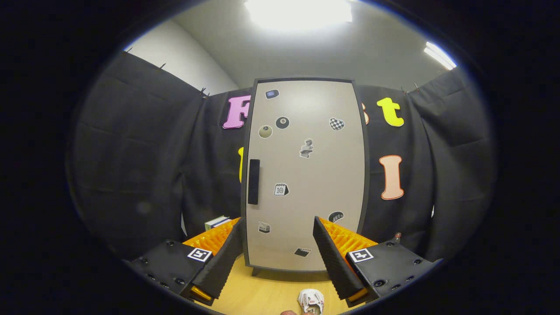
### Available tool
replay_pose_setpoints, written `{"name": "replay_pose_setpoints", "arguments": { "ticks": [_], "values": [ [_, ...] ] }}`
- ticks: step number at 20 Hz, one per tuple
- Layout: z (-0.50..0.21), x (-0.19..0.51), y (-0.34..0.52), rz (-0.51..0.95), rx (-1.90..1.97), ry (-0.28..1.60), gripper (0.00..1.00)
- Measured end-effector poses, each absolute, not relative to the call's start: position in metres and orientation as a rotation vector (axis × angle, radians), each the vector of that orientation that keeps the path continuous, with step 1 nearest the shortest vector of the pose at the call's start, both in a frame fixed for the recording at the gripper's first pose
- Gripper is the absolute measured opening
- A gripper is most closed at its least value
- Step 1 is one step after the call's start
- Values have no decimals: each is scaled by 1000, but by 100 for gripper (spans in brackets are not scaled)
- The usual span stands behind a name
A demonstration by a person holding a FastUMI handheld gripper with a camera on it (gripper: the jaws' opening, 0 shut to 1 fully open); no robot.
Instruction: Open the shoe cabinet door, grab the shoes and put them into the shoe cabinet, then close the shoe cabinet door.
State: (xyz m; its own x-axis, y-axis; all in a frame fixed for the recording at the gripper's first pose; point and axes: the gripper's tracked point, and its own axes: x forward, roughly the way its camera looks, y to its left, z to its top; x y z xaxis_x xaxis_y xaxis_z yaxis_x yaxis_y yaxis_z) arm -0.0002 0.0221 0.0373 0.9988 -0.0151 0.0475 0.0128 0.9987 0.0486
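Ahead of the spread claw (278,245), smooth flat cabinet door (306,175).

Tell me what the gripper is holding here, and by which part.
Nothing. The gripper is open, its fingers apart with only air between them, short of the closed grey shoe cabinet door; the small white shoe lies untouched.

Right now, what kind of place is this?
Likely a staged test booth: black cloth walls, a closed shoe cabinet on a wooden table, a small shoe between the open fingers.

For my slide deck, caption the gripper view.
Open tool faces the closed cabinet door, shoe on the floor.
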Motion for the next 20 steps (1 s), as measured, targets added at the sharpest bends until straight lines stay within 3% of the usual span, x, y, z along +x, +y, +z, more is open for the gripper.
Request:
{"name": "replay_pose_setpoints", "arguments": {
  "ticks": [13, 20],
  "values": [
    [82, 43, 18, -72, 52, -35, 97],
    [76, 106, 23, -71, 33, 21, 97]
  ]
}}
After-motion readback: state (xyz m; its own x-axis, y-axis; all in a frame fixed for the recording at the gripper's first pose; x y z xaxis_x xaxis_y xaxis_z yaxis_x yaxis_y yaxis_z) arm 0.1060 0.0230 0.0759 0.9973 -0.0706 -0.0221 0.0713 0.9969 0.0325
